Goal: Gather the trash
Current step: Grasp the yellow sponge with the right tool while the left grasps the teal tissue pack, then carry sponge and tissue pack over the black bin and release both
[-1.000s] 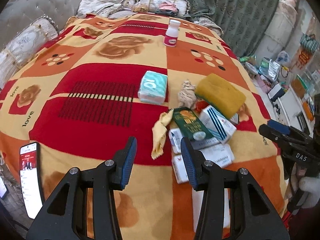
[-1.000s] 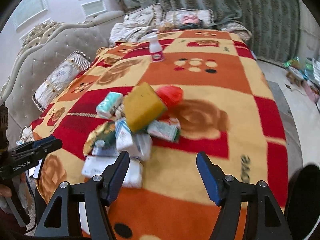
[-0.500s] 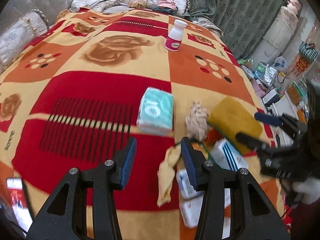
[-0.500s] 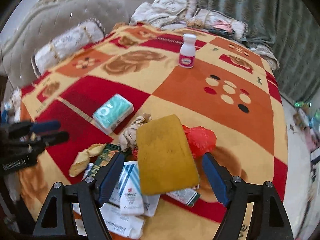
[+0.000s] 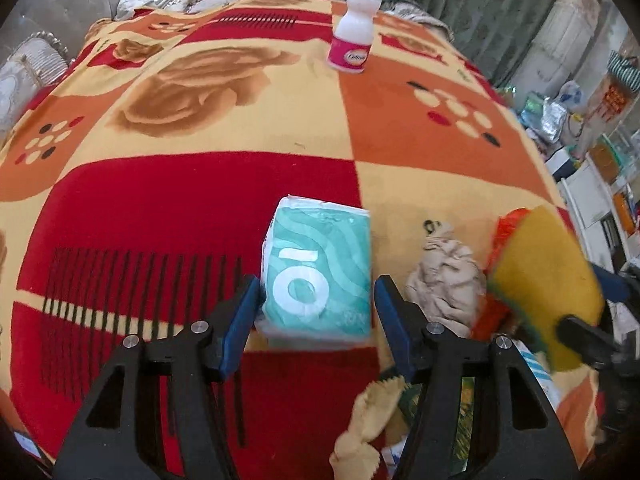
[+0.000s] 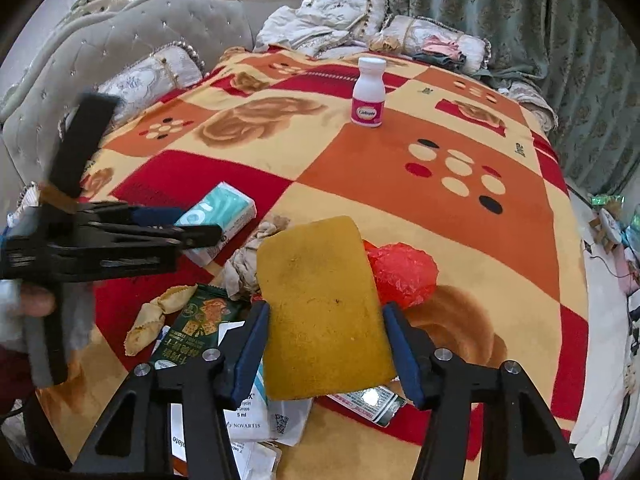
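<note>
Left gripper (image 5: 316, 304) opening, jaws straddling the soft teal tissue pack (image 5: 318, 266) on the fuzzy patterned blanket (image 5: 160, 200). Right gripper (image 6: 326, 350) closing around the flat yellow sponge (image 6: 324, 308). Crumpled paper (image 5: 444, 276), a red plastic bag (image 6: 402, 274) and wrappers crowd alongside.

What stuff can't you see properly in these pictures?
- Papers and medicine box: right wrist view, partly hidden under the yellow sponge and the right hand-held gripper.
- Green snack packet: left wrist view, mostly behind the left hand-held gripper.
- White bottle: label too blurred to read there.
</note>
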`<state>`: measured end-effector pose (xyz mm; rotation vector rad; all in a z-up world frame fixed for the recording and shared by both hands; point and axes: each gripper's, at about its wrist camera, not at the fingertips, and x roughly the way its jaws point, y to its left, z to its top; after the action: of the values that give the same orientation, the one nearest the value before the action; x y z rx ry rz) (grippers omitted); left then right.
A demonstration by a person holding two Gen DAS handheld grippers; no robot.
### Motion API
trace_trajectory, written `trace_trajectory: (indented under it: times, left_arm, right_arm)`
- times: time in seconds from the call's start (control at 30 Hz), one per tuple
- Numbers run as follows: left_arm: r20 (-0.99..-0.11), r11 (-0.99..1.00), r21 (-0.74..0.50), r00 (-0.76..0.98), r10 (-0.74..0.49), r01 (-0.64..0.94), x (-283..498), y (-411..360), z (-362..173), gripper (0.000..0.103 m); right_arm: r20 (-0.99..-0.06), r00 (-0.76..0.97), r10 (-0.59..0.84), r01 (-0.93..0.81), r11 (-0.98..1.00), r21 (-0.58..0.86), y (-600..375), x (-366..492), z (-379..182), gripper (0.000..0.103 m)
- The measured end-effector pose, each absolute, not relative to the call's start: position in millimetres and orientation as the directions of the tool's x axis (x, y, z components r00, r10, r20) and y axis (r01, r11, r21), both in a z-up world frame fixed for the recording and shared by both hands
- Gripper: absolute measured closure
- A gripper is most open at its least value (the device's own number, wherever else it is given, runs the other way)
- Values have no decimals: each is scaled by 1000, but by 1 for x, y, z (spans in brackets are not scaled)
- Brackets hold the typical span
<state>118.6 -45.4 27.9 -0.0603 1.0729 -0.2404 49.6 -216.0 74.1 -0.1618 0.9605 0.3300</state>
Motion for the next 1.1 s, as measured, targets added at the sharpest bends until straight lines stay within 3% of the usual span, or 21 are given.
trace_trajectory:
  times: [0.1,0.13,0.27,0.67,1.1]
  left_arm:
    - [-865,974,-186,449,-224,128,120,-41,25,46]
    - [-860,971,-208,450,-239,116,119,-39,26,53]
    - [-839,968,-220,483,-250,119,104,-37,45,58]
    - [-789,941,-262,513,-338,216,37,-73,102,58]
    - [-781,910,-238,490,-388,341,-21,-145,120,58]
  right_arm:
    - [-799,548,246,-327,943,66,-225,46,83,48]
    - [-793,554,255,-324,943,77,-227,44,86,48]
    - [-765,583,272,-304,947,105,-239,33,96,48]
    - [-743,610,274,-221,960,172,-280,-13,101,48]
    - [-735,640,226,-131,974,185,-329,-65,106,48]
